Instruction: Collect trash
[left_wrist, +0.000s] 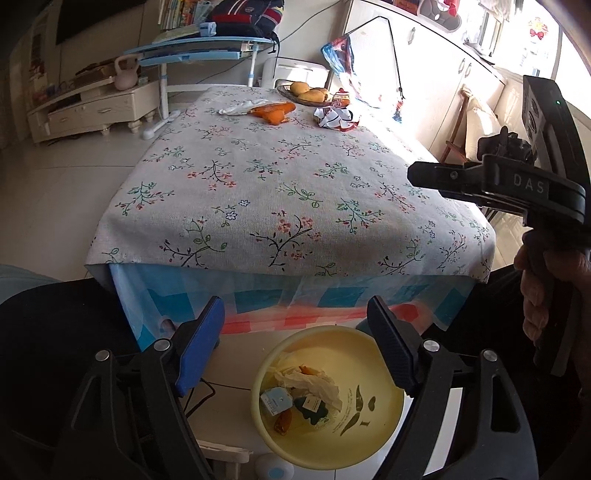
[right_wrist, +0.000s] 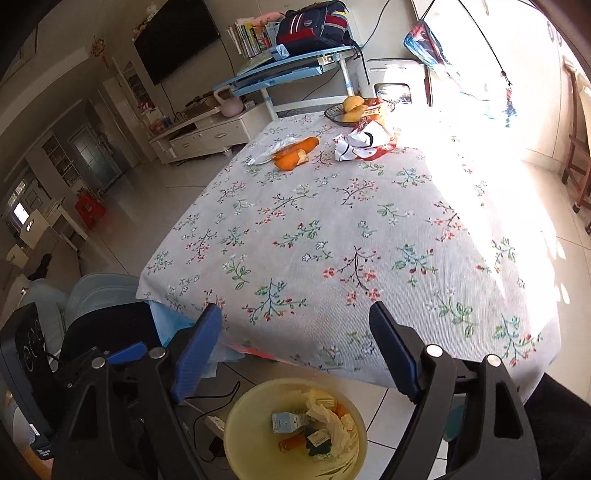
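A yellow bin (left_wrist: 376, 413) stands on the floor below the table's near edge and holds crumpled paper and small cartons; it also shows in the right wrist view (right_wrist: 240, 421). My left gripper (left_wrist: 295, 347) is open and empty above it. My right gripper (right_wrist: 295, 350) is open and empty, also above the bin; its body shows in the left wrist view (left_wrist: 517, 184). On the far end of the table lie orange peel (left_wrist: 275, 110) (right_wrist: 293, 155), a white tissue (left_wrist: 240, 107) (right_wrist: 262, 155) and a crumpled snack wrapper (left_wrist: 336, 118) (right_wrist: 364, 146).
The table has a floral cloth (right_wrist: 332, 240). A dish of yellow fruit (left_wrist: 308, 92) (right_wrist: 351, 109) sits at its far edge. A blue desk (left_wrist: 199, 50), a low white cabinet (left_wrist: 92, 110) and a wooden chair (right_wrist: 578, 166) stand around it. A cable (left_wrist: 199, 398) lies on the floor by the bin.
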